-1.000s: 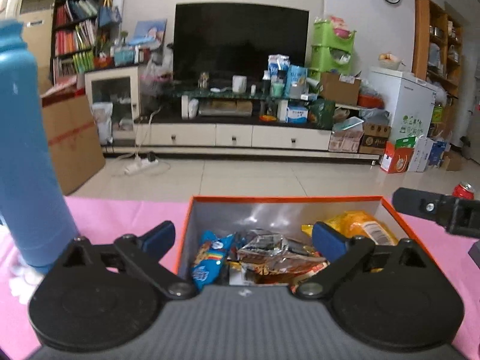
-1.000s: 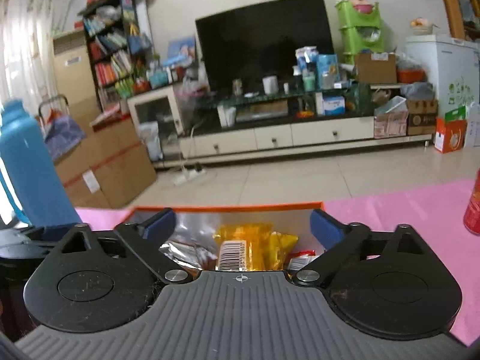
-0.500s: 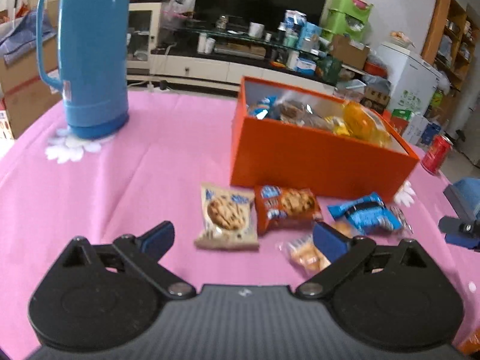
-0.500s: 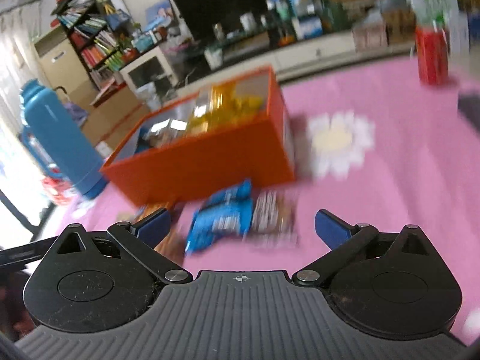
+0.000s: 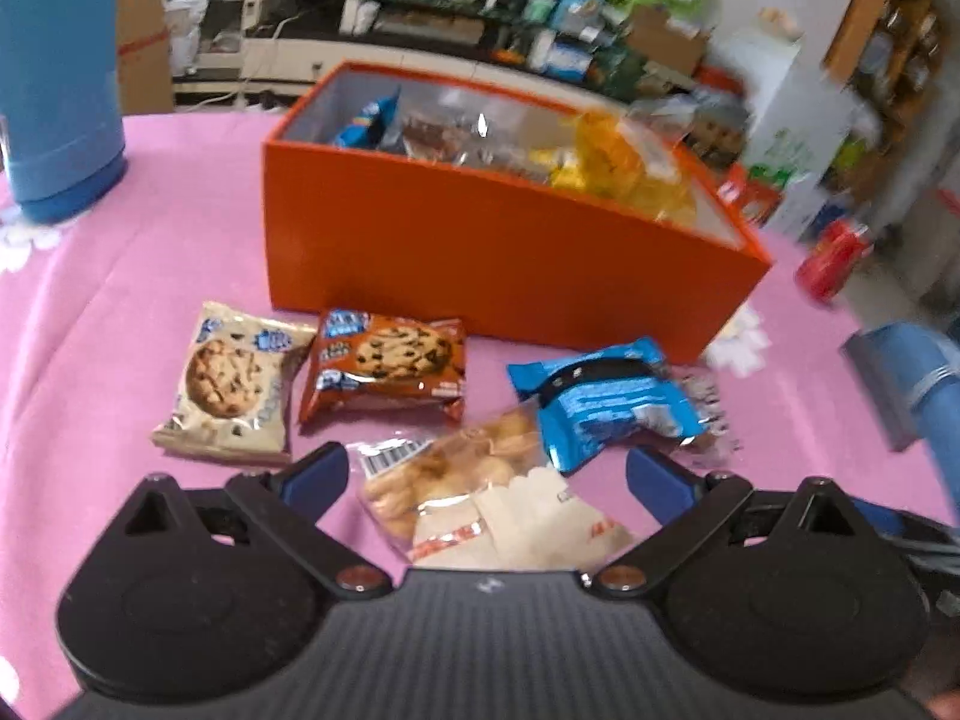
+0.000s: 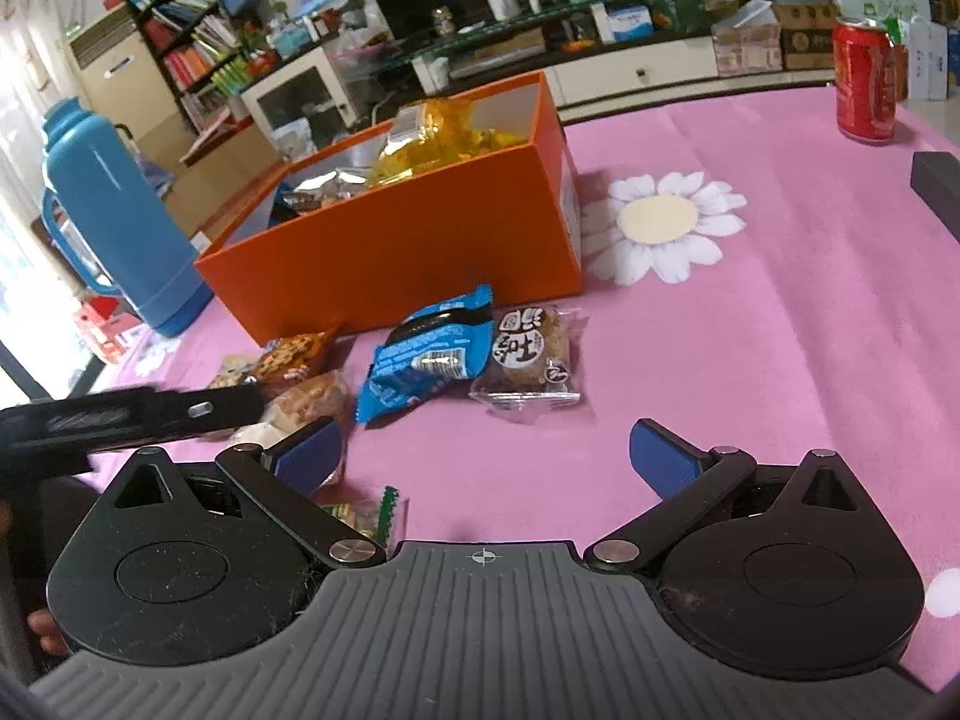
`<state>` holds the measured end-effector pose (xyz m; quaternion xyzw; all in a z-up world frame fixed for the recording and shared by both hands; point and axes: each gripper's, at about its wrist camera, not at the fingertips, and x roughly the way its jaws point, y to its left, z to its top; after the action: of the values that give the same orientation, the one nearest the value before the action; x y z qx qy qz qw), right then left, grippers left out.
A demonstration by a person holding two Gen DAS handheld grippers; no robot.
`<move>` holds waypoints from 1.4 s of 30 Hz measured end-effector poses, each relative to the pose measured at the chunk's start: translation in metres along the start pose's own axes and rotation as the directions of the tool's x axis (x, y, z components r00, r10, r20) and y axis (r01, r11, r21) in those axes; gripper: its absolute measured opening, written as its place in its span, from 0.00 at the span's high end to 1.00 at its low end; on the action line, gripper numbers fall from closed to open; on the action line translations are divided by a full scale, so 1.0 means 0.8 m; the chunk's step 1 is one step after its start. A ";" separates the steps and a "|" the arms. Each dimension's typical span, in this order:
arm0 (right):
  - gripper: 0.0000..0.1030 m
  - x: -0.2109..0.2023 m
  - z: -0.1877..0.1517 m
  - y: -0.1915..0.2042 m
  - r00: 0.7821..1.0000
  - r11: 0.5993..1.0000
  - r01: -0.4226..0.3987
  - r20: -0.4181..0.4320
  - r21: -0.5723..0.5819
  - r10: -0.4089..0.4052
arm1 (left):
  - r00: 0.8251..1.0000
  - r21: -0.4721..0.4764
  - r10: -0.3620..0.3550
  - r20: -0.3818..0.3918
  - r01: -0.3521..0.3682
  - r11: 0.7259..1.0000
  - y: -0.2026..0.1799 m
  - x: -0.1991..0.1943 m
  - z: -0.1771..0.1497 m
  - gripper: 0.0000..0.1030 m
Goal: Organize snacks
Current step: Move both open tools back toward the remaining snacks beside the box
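Lying just in front of the orange box (image 5: pixel 480 252), between the spread fingers of the left gripper (image 5: pixel 486 468), the clear pastry bag (image 5: pixel 474 492) is best pinched across its crinkled middle, then lifted over the box wall. The right gripper (image 6: pixel 486 456) is also held open and empty. Bag lettering is blurred; its near end is hidden.

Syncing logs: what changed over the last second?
Both grippers pulled back from over the orange box and dropped toward the loose packets. The left gripper now straddles the clear pastry bag; the right gripper hovers over bare cloth. Both stayed open, nothing grasped. Box and blue thermos unmoved.
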<state>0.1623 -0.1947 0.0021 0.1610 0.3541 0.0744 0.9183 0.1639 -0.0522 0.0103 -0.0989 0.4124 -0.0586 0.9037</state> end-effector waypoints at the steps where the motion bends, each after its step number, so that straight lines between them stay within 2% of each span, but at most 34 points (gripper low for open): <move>1: 0.09 -0.001 0.000 -0.002 1.000 1.000 -0.004 0.001 0.003 0.004 | 1.000 0.024 0.030 -0.010 -0.029 0.999 -0.005 0.005 -0.001 0.05; 3: 0.09 -0.003 0.000 -0.005 1.000 1.000 -0.008 0.004 0.011 0.008 | 0.998 0.062 0.063 -0.023 -0.061 0.996 -0.008 0.010 -0.007 0.11; 8: 0.09 0.000 -0.003 -0.010 0.999 0.999 -0.023 -0.026 0.025 0.024 | 0.997 0.032 0.018 -0.079 -0.015 0.999 0.039 -0.004 -0.018 0.16; 14: 0.09 0.002 -0.021 0.018 0.997 0.996 -0.051 -0.064 -0.076 0.046 | 0.995 0.078 0.036 -0.089 -0.029 0.997 0.094 -0.041 -0.045 0.16; 17: 0.09 0.003 -0.041 0.050 0.994 0.983 -0.078 -0.090 -0.169 0.063 | 0.998 0.043 0.003 -0.068 0.000 0.999 0.116 -0.052 -0.053 0.14; 21: 0.10 -0.014 -0.072 0.099 0.997 0.954 -0.069 -0.055 -0.291 0.055 | 0.998 -0.025 -0.055 0.000 0.055 0.998 0.138 -0.071 -0.056 0.12; 23: 0.10 -0.029 -0.091 0.113 0.992 0.957 -0.119 -0.061 -0.263 0.106 | 0.995 -0.057 -0.093 0.044 0.095 0.994 0.148 -0.083 -0.053 0.11; 25: 0.13 -0.034 -0.107 0.132 0.979 0.952 -0.200 -0.091 -0.231 0.183 | 0.989 -0.083 -0.120 0.084 0.127 0.988 0.155 -0.092 -0.049 0.10; 27: 0.13 -0.034 -0.109 0.155 0.969 0.930 -0.246 -0.093 -0.274 0.229 | 0.984 -0.110 -0.137 0.111 0.149 0.983 0.162 -0.099 -0.047 0.10; 29: 0.13 -0.021 -0.104 0.173 0.957 0.909 -0.287 -0.129 -0.302 0.259 | 0.980 -0.135 -0.148 0.130 0.166 0.977 0.171 -0.104 -0.045 0.10; 31: 0.13 0.003 -0.100 0.180 0.942 0.913 -0.323 -0.173 -0.249 0.286 | 0.978 -0.154 -0.147 0.148 0.170 0.973 0.178 -0.108 -0.044 0.09; 35: 0.14 0.031 -0.100 0.176 0.946 0.934 -0.288 -0.214 -0.212 0.243 | 0.974 -0.150 -0.167 0.156 0.191 0.970 0.183 -0.112 -0.044 0.09; 38: 0.15 0.022 -0.102 0.155 0.950 0.951 -0.261 -0.219 -0.166 0.222 | 0.974 -0.136 -0.173 0.143 0.193 0.972 0.181 -0.108 -0.045 0.09; 40: 0.14 0.006 -0.100 0.134 0.973 0.972 -0.172 -0.185 -0.158 0.142 | 0.974 -0.117 -0.183 0.134 0.199 0.973 0.176 -0.107 -0.045 0.09; 42: 0.14 -0.004 -0.093 0.113 0.984 0.988 -0.092 -0.161 -0.126 0.071 | 0.975 -0.096 -0.189 0.119 0.201 0.975 0.169 -0.104 -0.047 0.09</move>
<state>0.1079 -0.0931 -0.0164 0.1075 0.4119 0.1480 0.8927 0.0844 0.0900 0.0167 -0.1905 0.3531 -0.1192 0.9082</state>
